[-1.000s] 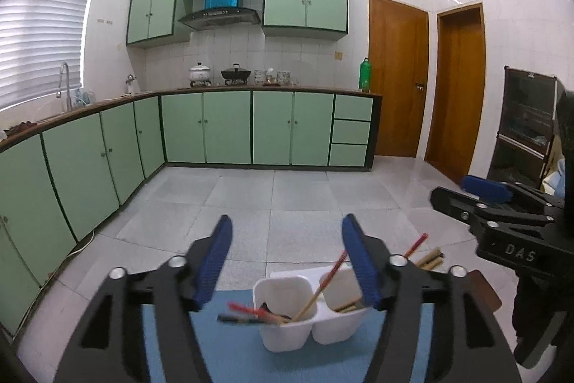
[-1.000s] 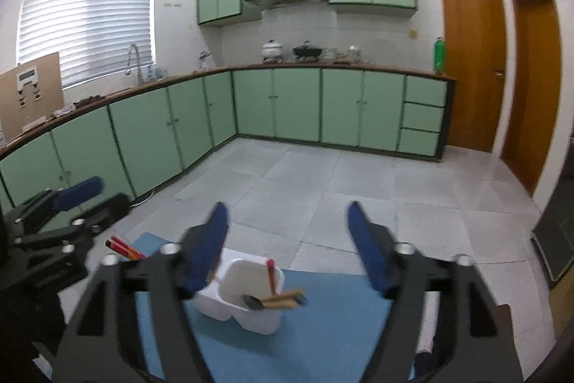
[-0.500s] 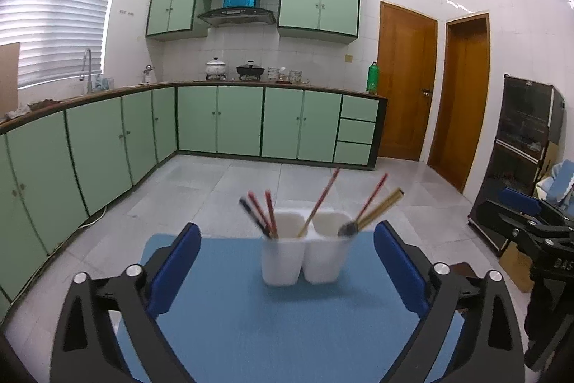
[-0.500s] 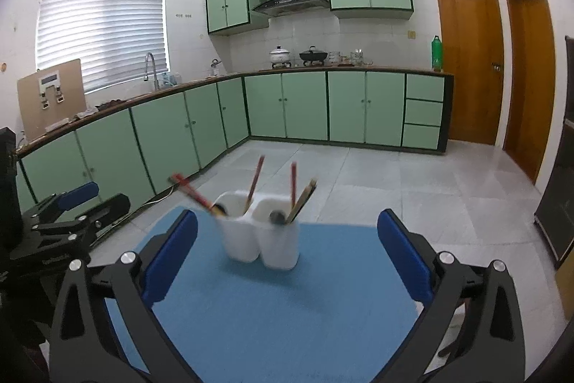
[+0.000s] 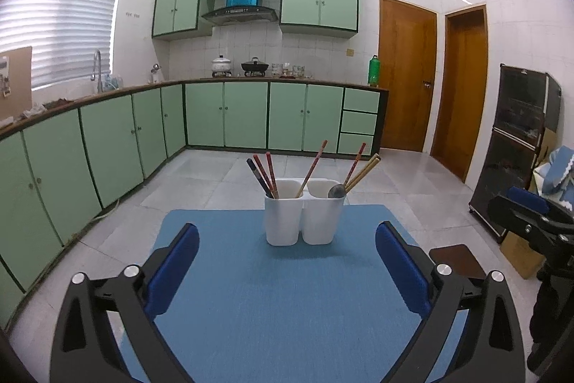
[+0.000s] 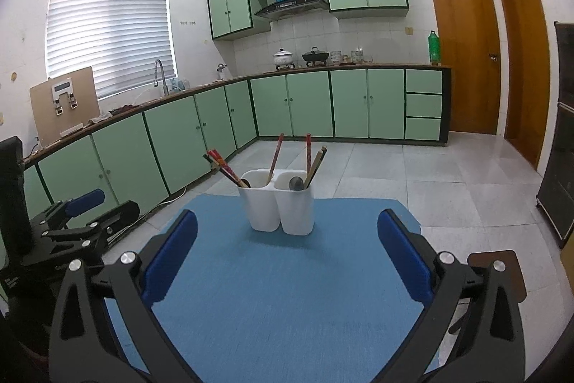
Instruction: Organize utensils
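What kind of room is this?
A home kitchen, most likely: green cabinets line the walls, pots sit under a range hood, and a faucet stands by the window. A white utensil holder sits on a blue mat.

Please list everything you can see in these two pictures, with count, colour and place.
utensil holder: one, white, two compartments, far end of mat
chopsticks: several, red, dark, tan, upright in both compartments
spoon: one, grey, right compartment
mat: one, blue, on table
cabinets: many, green, along walls
doors: two, brown, right wall
bottle: one, green, counter end
left gripper: open, empty
right gripper: open, empty
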`<state>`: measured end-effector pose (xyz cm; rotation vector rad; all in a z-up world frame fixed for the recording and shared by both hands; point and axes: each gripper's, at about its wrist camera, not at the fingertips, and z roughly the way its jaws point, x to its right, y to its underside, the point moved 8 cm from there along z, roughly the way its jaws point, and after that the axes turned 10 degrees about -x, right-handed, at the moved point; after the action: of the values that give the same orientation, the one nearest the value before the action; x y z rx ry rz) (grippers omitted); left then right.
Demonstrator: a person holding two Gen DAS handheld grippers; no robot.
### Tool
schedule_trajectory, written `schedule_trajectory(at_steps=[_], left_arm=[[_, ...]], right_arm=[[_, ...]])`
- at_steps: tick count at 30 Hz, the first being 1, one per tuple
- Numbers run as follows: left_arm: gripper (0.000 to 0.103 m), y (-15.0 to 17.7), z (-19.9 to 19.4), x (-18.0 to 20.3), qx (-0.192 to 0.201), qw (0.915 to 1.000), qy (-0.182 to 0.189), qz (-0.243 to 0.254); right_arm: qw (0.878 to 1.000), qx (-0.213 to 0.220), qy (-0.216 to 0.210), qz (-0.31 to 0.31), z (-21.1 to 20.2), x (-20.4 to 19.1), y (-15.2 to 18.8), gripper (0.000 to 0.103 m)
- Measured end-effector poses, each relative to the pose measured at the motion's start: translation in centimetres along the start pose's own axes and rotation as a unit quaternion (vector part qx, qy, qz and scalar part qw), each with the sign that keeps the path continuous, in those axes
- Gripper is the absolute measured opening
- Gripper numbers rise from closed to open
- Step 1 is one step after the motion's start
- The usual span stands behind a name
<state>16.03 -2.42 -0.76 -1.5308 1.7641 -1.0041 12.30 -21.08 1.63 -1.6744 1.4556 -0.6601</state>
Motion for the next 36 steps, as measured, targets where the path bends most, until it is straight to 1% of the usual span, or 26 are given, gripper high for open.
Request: schedule_trajectory(at_steps=[6,13,21,36], left_arm=[[0.097,0.3,-2.2,0.8,0.009,0.9999,0.001,0.008],[0.097,0.5,-4.3,1.2,0.026,0.9996,0.001,0.009],[0.097,0.6,-5.2,1.2,0.031,0.9995,0.001,0.005],[0.097,0.8,-5.9,1.5,0.038,0.9993,-0.005,0.005]], right_arm=[[1.0,0.006,0.003,-0.013,-1.6,-0.8,0.3,0.098],[1.0,0.011,0.012,-0.024,-2.6,-1.4,0.5,0.098],[0.999,0.018,0.016,-0.034,-3.1,-2.2,0.5,0.097],[0.999,0.024,0.021,-0.033,-3.7,-2.5,0.8,0.097]])
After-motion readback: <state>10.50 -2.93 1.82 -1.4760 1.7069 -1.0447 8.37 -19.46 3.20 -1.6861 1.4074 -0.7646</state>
